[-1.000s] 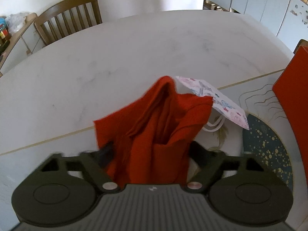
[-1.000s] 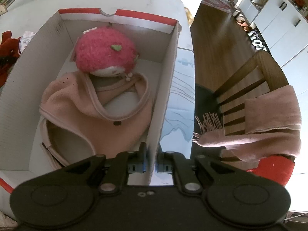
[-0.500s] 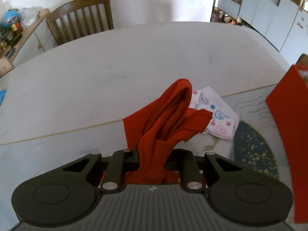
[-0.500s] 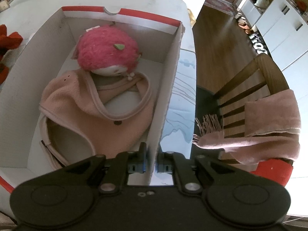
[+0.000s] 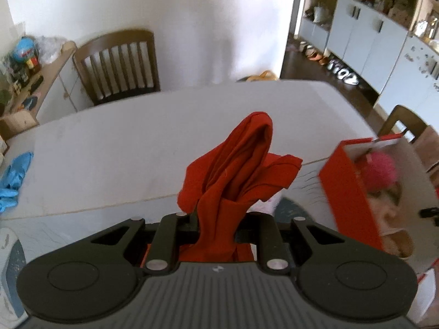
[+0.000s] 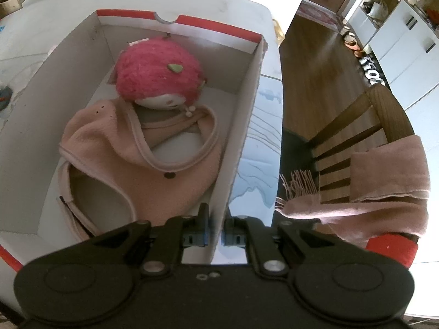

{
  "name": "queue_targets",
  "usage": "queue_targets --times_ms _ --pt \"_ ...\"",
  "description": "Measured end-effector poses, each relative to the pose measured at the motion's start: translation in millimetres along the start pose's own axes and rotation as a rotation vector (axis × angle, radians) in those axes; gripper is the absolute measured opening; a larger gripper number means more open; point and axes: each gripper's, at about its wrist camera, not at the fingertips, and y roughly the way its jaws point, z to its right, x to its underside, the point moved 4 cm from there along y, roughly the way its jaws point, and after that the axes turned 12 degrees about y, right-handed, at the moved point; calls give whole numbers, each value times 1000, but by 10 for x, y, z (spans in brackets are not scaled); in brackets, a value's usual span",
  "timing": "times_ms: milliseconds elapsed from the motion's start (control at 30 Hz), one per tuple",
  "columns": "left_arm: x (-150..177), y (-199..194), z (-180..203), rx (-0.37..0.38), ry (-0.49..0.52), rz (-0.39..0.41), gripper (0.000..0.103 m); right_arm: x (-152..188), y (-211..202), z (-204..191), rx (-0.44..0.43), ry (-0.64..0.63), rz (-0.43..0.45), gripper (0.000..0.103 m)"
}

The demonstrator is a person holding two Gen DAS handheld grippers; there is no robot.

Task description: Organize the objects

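My left gripper [image 5: 216, 222] is shut on a red cloth [image 5: 241, 164], which hangs bunched from the jaws well above the white table [image 5: 137, 142]. To its right stands the red-and-white cardboard box [image 5: 348, 192]. In the right wrist view the box [image 6: 244, 126] holds a pink fluffy hat [image 6: 156, 74] at its far end and a pale pink garment [image 6: 129, 159] nearer me. My right gripper [image 6: 215, 233] is shut on the box's right wall, one finger inside and one outside.
A patterned white cloth [image 5: 267, 205] shows just behind the red cloth. Blue gloves [image 5: 15, 175] lie at the table's left edge. A wooden chair [image 5: 118, 65] stands beyond the table; another chair [image 6: 365, 137] draped with a pink scarf [image 6: 370, 192] stands right of the box.
The left gripper closed on the red cloth and lifted it off the table, swinging right so the box came into view. The right gripper stayed clamped on the box wall.
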Motion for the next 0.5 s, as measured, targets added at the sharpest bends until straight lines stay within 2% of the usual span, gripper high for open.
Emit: queue_targets --times_ms 233,500 --pt "-204 -412 336 60 32 57 18 10 0 -1 -7 -19 8 6" --pt "-655 -931 731 100 97 140 18 24 3 2 -14 -25 16 6"
